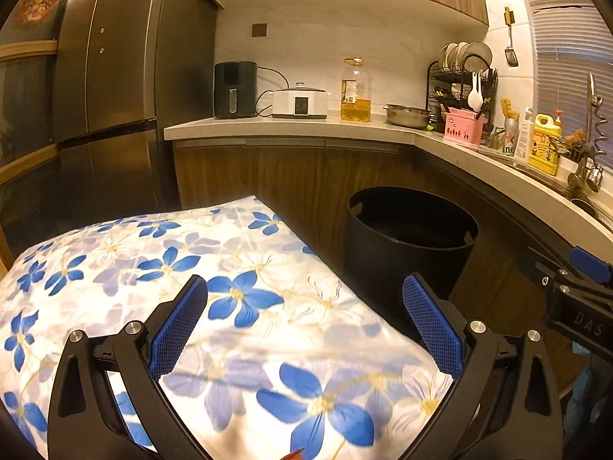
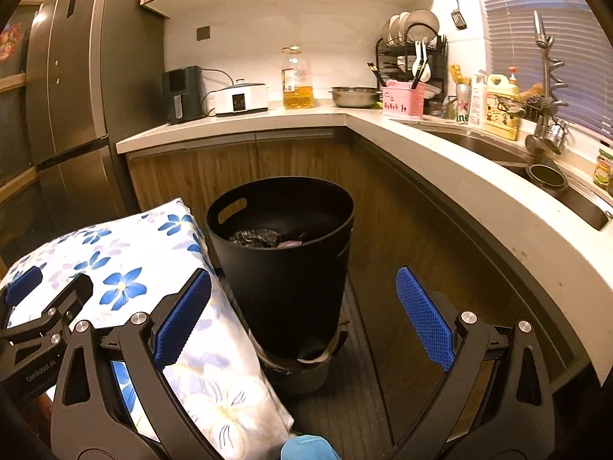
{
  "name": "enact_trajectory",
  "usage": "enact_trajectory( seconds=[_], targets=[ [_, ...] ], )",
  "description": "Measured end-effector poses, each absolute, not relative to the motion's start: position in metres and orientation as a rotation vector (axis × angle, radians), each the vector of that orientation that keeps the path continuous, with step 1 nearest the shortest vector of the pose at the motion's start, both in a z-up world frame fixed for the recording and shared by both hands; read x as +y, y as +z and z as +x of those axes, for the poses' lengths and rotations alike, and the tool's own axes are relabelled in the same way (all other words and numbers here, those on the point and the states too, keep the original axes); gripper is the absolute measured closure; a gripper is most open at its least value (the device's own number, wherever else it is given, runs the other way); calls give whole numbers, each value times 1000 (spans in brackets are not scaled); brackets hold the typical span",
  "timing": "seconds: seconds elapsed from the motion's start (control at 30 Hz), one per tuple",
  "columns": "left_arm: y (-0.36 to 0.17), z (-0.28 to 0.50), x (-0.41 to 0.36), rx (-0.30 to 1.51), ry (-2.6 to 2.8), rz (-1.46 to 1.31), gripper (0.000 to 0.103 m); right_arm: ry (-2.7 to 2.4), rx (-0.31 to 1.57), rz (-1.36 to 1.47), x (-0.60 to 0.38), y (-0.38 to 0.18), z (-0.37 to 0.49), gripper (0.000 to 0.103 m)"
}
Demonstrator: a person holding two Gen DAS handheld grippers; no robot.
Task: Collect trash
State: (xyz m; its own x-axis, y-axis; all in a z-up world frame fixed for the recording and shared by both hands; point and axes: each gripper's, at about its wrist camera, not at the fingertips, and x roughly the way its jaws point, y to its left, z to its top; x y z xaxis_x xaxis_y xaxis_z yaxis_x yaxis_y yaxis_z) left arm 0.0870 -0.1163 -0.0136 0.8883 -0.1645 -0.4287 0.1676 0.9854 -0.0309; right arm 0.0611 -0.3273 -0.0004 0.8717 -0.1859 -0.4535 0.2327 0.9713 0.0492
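Note:
A black round bin [image 2: 283, 260] stands on the floor between the flower-print cloth [image 2: 126, 268] and the counter cabinets; it also shows in the left wrist view [image 1: 410, 237]. Inside lie crumpled black and pinkish scraps [image 2: 256, 237]. My right gripper [image 2: 303, 274] hangs open in front of the bin with nothing between its blue pads [image 2: 421, 314]. My left gripper [image 1: 304, 283] is open above the flower-print cloth [image 1: 237, 253] and holds nothing. A small red tip [image 1: 293, 455] pokes in at the bottom edge; I cannot tell what it is.
The bin rests on a low grey base [image 2: 302, 375]. A curved counter [image 2: 440, 161] runs from the tall fridge [image 2: 69, 96] to the sink [image 2: 498, 149], carrying appliances, an oil bottle [image 2: 297, 80], a steel bowl and a dish rack. Something blue [image 2: 310, 448] shows at the bottom.

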Motion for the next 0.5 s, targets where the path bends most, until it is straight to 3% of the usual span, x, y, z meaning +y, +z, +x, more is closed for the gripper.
enact_trajectory(
  seconds=[0.5],
  targets=[
    [-14, 40, -90, 438, -157, -15, 6, -193, 443, 76, -299, 2, 9, 7]
  ],
)
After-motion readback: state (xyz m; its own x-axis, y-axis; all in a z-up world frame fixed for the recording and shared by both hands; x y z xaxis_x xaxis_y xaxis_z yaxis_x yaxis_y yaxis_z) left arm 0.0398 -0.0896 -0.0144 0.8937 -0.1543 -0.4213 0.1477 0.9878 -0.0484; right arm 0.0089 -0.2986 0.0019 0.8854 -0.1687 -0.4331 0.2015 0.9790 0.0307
